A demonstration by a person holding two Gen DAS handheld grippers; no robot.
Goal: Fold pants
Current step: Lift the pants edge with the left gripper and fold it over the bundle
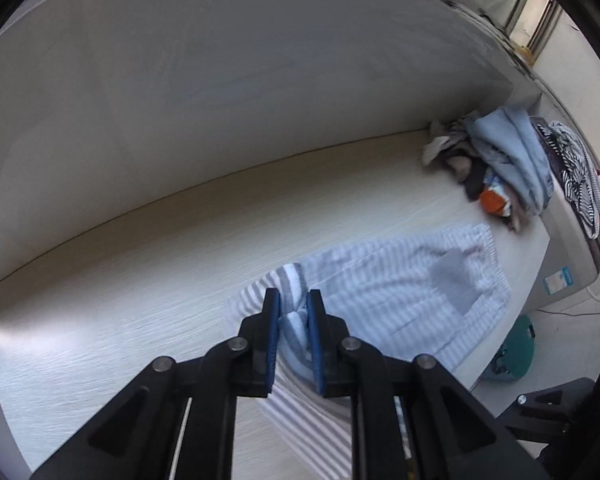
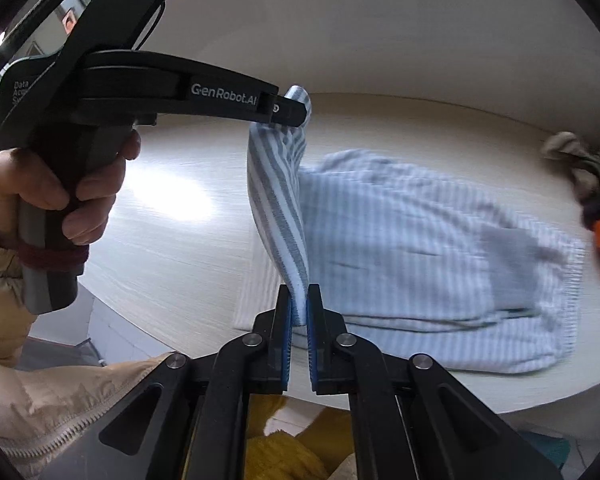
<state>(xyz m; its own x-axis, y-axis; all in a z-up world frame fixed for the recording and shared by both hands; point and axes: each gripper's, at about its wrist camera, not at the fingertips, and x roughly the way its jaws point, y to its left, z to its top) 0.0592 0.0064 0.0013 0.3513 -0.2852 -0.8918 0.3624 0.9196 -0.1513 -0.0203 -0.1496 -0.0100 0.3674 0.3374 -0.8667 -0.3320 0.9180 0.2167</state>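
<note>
Light blue and white striped pants (image 1: 400,280) lie flat on the pale wooden table (image 1: 120,272), with a grey pocket patch facing up. My left gripper (image 1: 293,294) is shut on a bunched fold of the cloth, lifted off the table. In the right wrist view the same left gripper (image 2: 296,110) holds one end of a raised striped strip of the pants (image 2: 420,240), with a hand (image 2: 60,192) around its handle. My right gripper (image 2: 300,292) is shut on the other end of that strip, which hangs taut between the two.
A heap of mixed clothes (image 1: 492,168) sits at the table's far right end, also seen as a blurred clothes pile (image 2: 592,200). A black and white striped garment (image 1: 580,184) lies beyond it. A beige sleeve (image 2: 60,400) and yellow cloth (image 2: 284,440) are below the near table edge.
</note>
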